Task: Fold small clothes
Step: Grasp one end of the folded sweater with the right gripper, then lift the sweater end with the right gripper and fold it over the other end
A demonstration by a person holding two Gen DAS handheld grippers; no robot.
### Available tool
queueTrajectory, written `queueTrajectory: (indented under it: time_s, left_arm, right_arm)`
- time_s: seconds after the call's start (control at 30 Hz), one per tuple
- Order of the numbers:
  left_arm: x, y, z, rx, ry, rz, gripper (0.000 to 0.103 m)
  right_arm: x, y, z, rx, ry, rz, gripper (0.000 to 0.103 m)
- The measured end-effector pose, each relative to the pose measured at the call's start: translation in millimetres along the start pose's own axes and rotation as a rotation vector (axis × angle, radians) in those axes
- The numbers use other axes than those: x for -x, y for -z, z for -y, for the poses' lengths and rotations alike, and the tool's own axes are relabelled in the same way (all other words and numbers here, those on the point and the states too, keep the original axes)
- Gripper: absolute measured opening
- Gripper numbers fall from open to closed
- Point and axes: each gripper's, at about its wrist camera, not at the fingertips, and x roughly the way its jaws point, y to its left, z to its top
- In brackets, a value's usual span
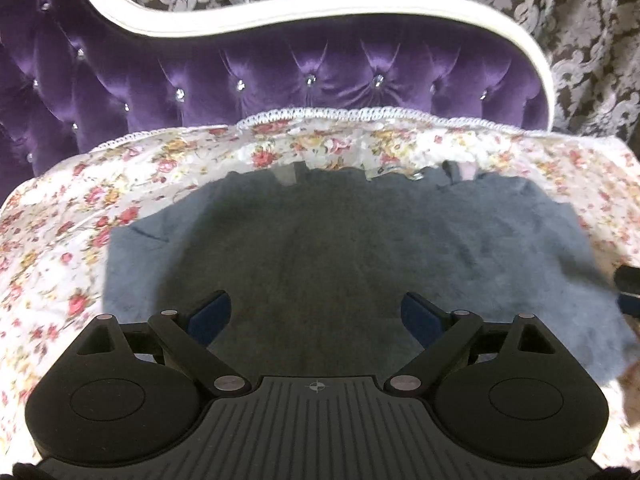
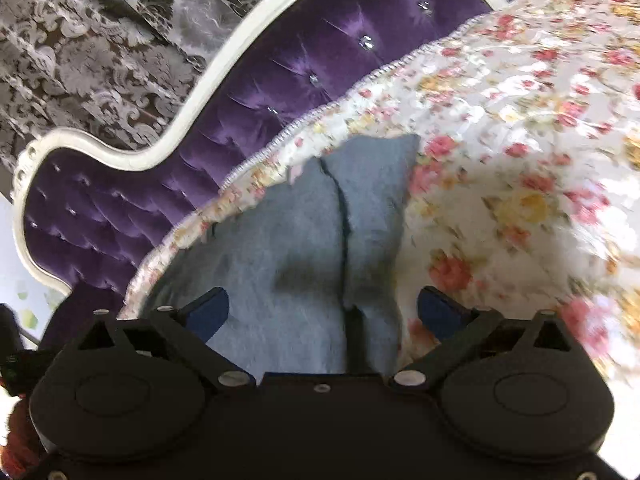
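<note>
A small grey-blue fleece garment lies spread flat on a floral cloth. My left gripper is open and empty, hovering over the garment's near middle. My right gripper is open and empty over the garment's right part, where a dark seam or fold line runs away from me. The right gripper's finger tip shows at the right edge of the left wrist view, beside the garment's right edge.
A purple tufted headboard with a white curved frame rises behind the floral cloth; it also shows in the right wrist view. A grey damask curtain hangs behind it. The cloth has a lace edge.
</note>
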Motion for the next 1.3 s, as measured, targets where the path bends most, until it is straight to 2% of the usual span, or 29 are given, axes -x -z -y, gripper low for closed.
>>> queueTrajectory:
  time_s: [0.13,0.3,0.37,0.4,0.43,0.47,0.5,0.53,0.6,0.7,0.83,0.93,1.13,1.3]
  left_arm:
    - [-24,-6,1,0.011,-0.018,-0.033,0.092]
    - [-40,-8,6,-0.002,-0.02,-0.045,0.096]
    - [-41,-8,8,-0.014,-0.026,-0.052,0.097]
    - [-41,-8,8,-0.013,-0.026,-0.053,0.097]
    - [-41,-8,8,-0.013,-0.023,-0.052,0.098]
    - [-42,-8,7,-0.013,-0.021,-0.048,0.098]
    - [-42,-8,7,-0.012,-0.018,-0.043,0.098]
    - [-42,-7,7,-0.01,-0.015,-0.038,0.098]
    - [-41,-8,5,-0.004,-0.005,-0.032,0.098]
    - [-30,-11,-4,0.027,0.021,-0.03,0.089]
    - [-1,-11,-37,0.124,0.014,-0.003,0.089]
    - [22,-3,-65,0.149,0.002,0.029,0.089]
    - [56,27,-120,0.179,-0.056,0.065,0.089]
    - [62,45,-154,0.229,-0.094,0.084,0.089]
  right_arm:
    - [-16,-9,-1,-0.017,-0.076,-0.025,0.103]
    - [-27,-14,-5,0.001,-0.098,-0.033,0.102]
    - [-28,-15,-6,0.006,-0.097,-0.04,0.088]
    - [-30,-16,-5,0.003,-0.093,-0.054,0.073]
    - [-32,-16,-5,-0.001,-0.081,-0.064,0.062]
    - [-33,-15,-6,0.003,-0.064,-0.068,0.059]
    - [-34,-15,-8,0.019,-0.04,-0.07,0.048]
    - [-34,-15,-11,0.042,-0.011,-0.067,0.033]
    - [-31,-16,-18,0.064,0.022,-0.053,0.031]
    - [-25,-23,-34,0.092,0.074,-0.048,0.03]
    - [-23,-35,-64,0.154,0.117,-0.056,0.03]
    - [-27,-42,-93,0.213,0.141,-0.07,0.03]
    - [-51,-42,-161,0.339,0.133,-0.106,0.029]
    - [-87,-26,-218,0.434,0.09,-0.155,0.029]
